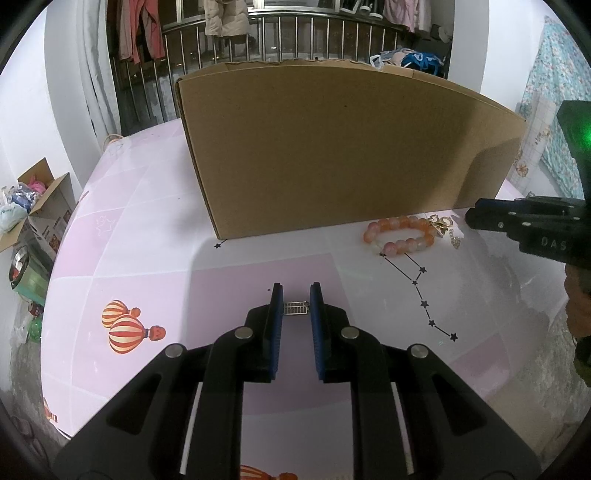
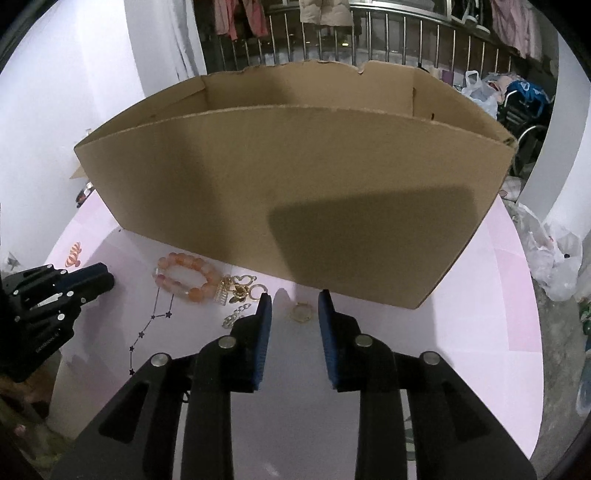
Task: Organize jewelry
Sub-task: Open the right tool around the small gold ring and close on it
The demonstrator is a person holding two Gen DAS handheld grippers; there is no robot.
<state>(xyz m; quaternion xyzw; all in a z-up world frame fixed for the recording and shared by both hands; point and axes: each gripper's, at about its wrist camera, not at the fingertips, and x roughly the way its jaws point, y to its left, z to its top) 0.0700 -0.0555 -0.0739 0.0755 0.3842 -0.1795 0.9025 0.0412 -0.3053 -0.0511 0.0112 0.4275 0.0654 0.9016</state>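
Observation:
A large open cardboard box (image 1: 332,147) stands on the pink patterned table (image 1: 147,229); it also shows in the right wrist view (image 2: 295,192). In front of it lie an orange bead bracelet (image 1: 400,233) (image 2: 186,275), gold trinkets with a chain (image 2: 238,291) (image 1: 445,227), and a small gold ring (image 2: 301,312). My left gripper (image 1: 296,295) is shut on a small silver ladder-like jewelry piece (image 1: 296,307), above the table and left of the bracelet. My right gripper (image 2: 295,301) is open, its jaws on either side of the gold ring.
A railing with hanging clothes (image 1: 221,29) stands behind the table. Open boxes and bags (image 1: 33,206) sit on the floor at the left. Plastic bags (image 2: 554,258) lie at the right. The right gripper's body (image 1: 532,225) shows beside the bracelet in the left wrist view.

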